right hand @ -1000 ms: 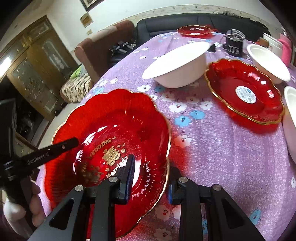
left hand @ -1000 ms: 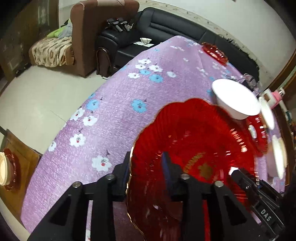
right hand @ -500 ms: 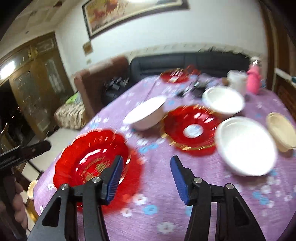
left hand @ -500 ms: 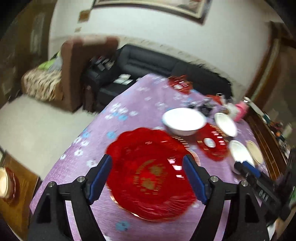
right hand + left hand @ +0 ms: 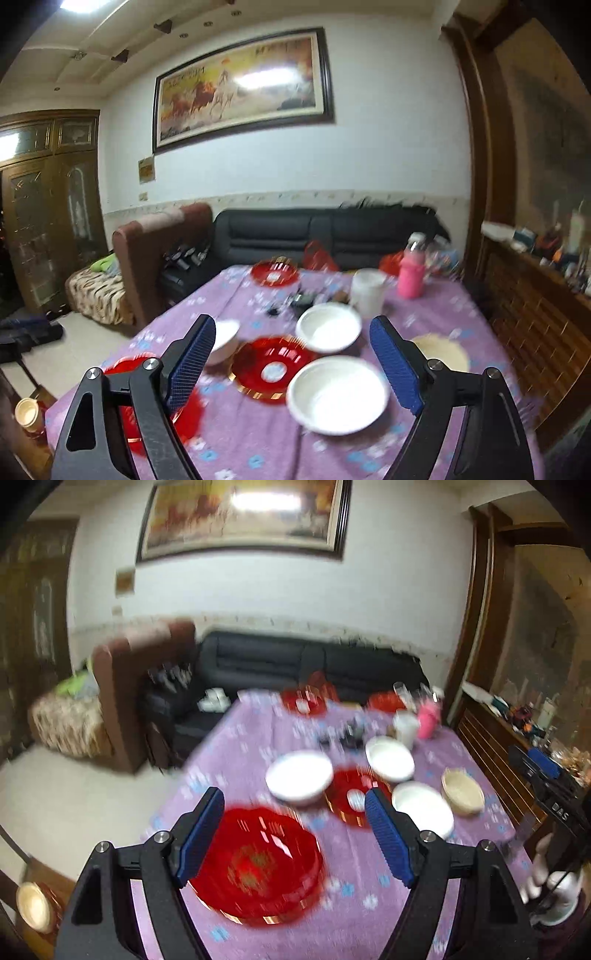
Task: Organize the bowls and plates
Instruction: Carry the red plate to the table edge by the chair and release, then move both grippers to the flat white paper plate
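A large red scalloped plate [image 5: 258,864] lies flat on the purple flowered tablecloth [image 5: 236,738], below and just ahead of my left gripper [image 5: 293,797], which is open and holds nothing. My right gripper [image 5: 291,325] hangs above the table with its jaws still opening and nothing between them. In the right wrist view the large red plate [image 5: 123,367] is partly hidden behind the left finger. Beyond it sit a white bowl [image 5: 225,339], a small red plate [image 5: 273,369], two more white bowls [image 5: 328,328] [image 5: 338,395] and a beige bowl [image 5: 439,350].
A white cup [image 5: 367,291], a pink bottle [image 5: 410,277] and another red plate [image 5: 275,273] stand at the table's far end. A black sofa [image 5: 314,236] and a brown armchair [image 5: 155,254] lie behind, and a wooden sideboard [image 5: 535,317] runs along the right. A gloved hand [image 5: 554,882] shows at the right.
Both grippers let go of the large red plate's rim and opened. Both rose and drew back from the table, so the plate now lies alone on the cloth.
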The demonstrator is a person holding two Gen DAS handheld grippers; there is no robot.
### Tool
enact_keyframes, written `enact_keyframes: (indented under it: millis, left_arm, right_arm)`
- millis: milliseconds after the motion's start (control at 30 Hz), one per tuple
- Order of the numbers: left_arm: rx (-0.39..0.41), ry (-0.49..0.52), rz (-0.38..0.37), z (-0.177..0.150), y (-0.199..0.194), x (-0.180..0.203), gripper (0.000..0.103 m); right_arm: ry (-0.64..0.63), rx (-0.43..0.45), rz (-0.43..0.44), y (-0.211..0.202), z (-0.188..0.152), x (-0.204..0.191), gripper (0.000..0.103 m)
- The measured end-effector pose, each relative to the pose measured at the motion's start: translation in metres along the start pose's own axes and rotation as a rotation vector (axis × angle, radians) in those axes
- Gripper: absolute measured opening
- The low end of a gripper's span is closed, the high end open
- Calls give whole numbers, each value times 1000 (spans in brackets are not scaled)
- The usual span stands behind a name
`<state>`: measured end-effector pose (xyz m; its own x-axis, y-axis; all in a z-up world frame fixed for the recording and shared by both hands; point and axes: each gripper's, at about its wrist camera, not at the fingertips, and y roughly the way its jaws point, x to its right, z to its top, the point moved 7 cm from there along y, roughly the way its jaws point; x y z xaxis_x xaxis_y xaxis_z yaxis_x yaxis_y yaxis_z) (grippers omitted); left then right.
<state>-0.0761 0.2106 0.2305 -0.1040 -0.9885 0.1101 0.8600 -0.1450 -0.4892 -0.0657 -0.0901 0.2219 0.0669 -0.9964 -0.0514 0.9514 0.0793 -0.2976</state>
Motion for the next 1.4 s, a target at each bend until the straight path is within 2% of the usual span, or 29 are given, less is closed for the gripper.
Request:
enact_keyframes:
  millis: [33, 100, 233, 300, 333, 467, 600, 800, 933, 1000, 1033, 1100, 1200, 1400]
  left_arm:
    - [30, 5, 21, 18, -9, -2, 79]
    - [82, 17, 55, 53, -22, -4, 87]
    - [157, 45, 127, 110, -28, -6, 89]
    - [171, 75, 157, 135, -15, -7, 96]
    - [171, 77, 168, 143, -7, -10, 96]
    - [133, -7, 195, 151, 42, -34, 96]
    - [2, -97, 161, 121, 113, -60, 96]
    - [-244, -179, 115, 49, 223, -79, 96]
    - [-369, -252, 83, 10, 280, -83, 95]
    - [-433, -303, 56, -8, 306, -84, 79]
    - [-477, -337, 32, -19, 321, -85, 74]
    - [-546, -394, -1, -36, 344, -84, 71]
    - [-592, -428, -9, -49, 362, -82, 71]
    - [-677, -413, -8, -67, 386, -75, 71]
  right_arm:
    - [0, 16, -4, -4, 10, 3, 90]
    - [11, 48, -5, -10, 35, 9, 90]
    - [44, 54, 39, -5, 76, 9, 91]
    - [67, 36, 64, 6, 90, 5, 91]
    - [82, 14, 75, 18, 97, 2, 91]
    - [122, -93, 96, 76, 93, -9, 91]
    - [161, -232, 129, 141, 53, -29, 91]
    - [134, -393, 146, 220, -14, -55, 90]
    - [115, -491, 146, 266, -54, -68, 84]
    - [112, -531, 157, 282, -68, -74, 74]
    - [105, -558, 158, 293, -78, -77, 70]
    - [97, -585, 156, 305, -88, -82, 70]
    - [92, -614, 150, 319, -99, -87, 70]
    - [87, -666, 162, 341, -117, -97, 70]
